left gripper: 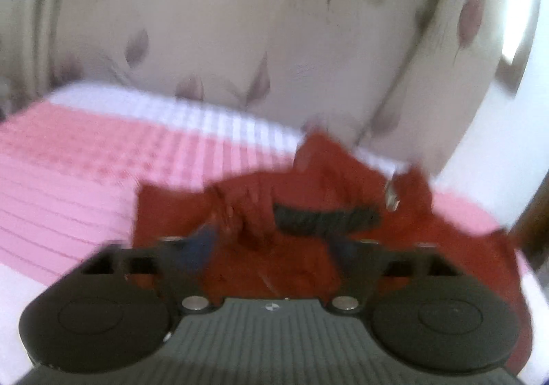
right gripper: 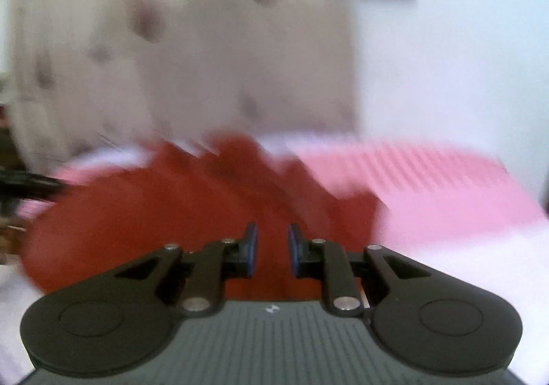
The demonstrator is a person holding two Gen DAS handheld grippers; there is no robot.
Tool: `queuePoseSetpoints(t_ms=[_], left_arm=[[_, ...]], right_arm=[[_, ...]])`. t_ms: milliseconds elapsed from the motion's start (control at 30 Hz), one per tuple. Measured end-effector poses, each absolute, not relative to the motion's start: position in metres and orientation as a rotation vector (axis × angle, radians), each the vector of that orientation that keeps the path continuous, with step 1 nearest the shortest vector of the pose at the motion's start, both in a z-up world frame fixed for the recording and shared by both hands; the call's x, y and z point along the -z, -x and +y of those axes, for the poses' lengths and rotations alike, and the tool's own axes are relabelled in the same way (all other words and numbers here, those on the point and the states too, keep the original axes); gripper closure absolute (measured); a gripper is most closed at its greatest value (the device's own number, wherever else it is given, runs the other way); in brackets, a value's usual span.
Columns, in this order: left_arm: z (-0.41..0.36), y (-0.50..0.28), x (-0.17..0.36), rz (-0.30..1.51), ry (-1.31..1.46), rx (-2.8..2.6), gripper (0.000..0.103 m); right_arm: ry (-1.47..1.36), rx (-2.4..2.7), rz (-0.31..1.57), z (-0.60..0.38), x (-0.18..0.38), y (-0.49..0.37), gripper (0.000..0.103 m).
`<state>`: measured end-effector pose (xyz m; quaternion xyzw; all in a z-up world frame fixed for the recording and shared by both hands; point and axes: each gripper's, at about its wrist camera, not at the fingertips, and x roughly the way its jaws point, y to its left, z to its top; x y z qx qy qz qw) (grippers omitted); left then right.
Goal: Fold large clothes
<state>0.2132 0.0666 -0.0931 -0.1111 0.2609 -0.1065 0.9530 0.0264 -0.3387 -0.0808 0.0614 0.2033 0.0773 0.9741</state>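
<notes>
Both tongs are being worked over the red garment [left gripper: 302,186] on the bed [left gripper: 68,179]: left tongs [left gripper: 271,248] spread wide around bunched cloth, right tongs [right gripper: 271,248] parted, gripping nothing, for gathering.

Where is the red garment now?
The red garment lies crumpled on the pink bedspread, just ahead of both grippers, in front of the flowered curtain.

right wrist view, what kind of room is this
Most likely a bedroom. A red garment lies on what looks like a bed with a pink and white cover, and a floral curtain hangs behind it. The frames are blurred, so finer detail cannot be told.
</notes>
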Motion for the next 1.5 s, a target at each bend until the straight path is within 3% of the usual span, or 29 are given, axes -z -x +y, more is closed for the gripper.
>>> queuePoseSetpoints(t_ms=[33,133,267,300,500,767,900,1033,1100,1233,1367,1500], left_arm=[[0.067,-0.201,0.088,0.494,0.222,0.203,0.007],[0.061,-0.168,0.078,0.437,0.153,0.230,0.010],[0.045,-0.136,0.081,0.453,0.108,0.316,0.042],[0.039,-0.134,0.085,0.466,0.085,0.327,0.045],[0.023,-0.146,0.128,0.577,0.059,0.321,0.045],[0.033,-0.157,0.149,0.594,0.097,0.332,0.044],[0.035,-0.149,0.135,0.568,0.068,0.331,0.043],[0.051,-0.136,0.100,0.457,0.122,0.312,0.031],[0.057,-0.144,0.083,0.414,0.128,0.292,0.020],[0.057,-0.199,0.079,0.491,0.086,0.223,0.023],[0.073,-0.254,0.109,0.708,0.172,0.140,0.039],[0.079,-0.255,0.125,0.716,0.189,0.136,0.039]], right_arm=[[-0.124,-0.238,0.385,-0.321,0.070,-0.022,0.083],[-0.075,-0.416,0.400,-0.260,0.064,-0.028,0.084],[0.077,-0.488,0.490,-0.188,0.093,-0.050,0.091],[0.082,-0.477,0.501,-0.182,0.101,-0.055,0.091],[0.040,-0.455,0.609,-0.181,0.128,-0.072,0.091],[-0.058,-0.463,0.635,-0.187,0.142,-0.082,0.091],[-0.124,-0.499,0.643,-0.198,0.136,-0.085,0.091],[-0.138,-0.505,0.517,-0.224,0.091,-0.070,0.090],[-0.147,-0.473,0.473,-0.243,0.071,-0.073,0.090],[-0.115,-0.311,0.501,-0.281,0.065,-0.108,0.090],[-0.085,-0.157,0.575,-0.313,0.084,-0.141,0.090],[-0.139,-0.109,0.709,-0.335,0.118,-0.159,0.091]])
